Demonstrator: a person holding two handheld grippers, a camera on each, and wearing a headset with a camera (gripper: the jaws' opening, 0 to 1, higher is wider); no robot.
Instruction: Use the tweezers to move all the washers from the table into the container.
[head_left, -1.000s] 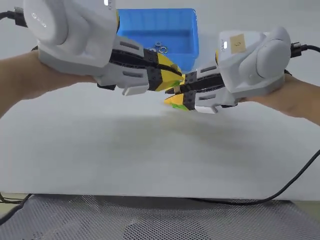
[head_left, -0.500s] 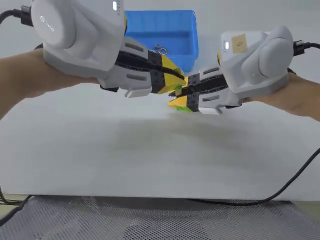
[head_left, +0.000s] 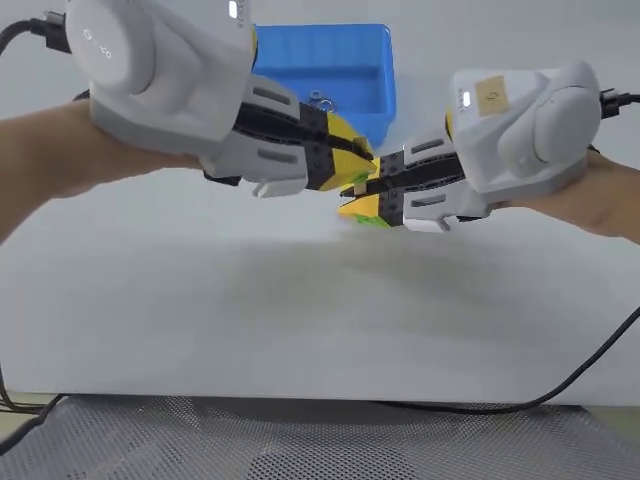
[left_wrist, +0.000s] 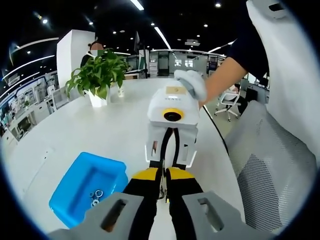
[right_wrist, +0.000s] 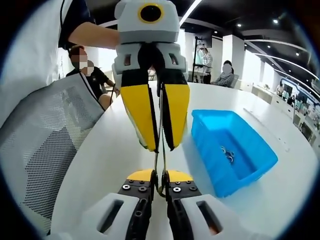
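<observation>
Tweezers (right_wrist: 159, 161) pinched by left gripper (left_wrist: 163, 176), right gripper (right_wrist: 160, 179).

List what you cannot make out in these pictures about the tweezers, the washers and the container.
- Tweezers tips: in the head view they are hidden where the left hand-held gripper meets the right hand-held gripper.
- Washers count: too small and clumped in every view.
- Container left corner: covered by the left hand-held gripper's body in the head view.
- Stray washers on the table: the stretch behind both grippers is hidden.
</observation>
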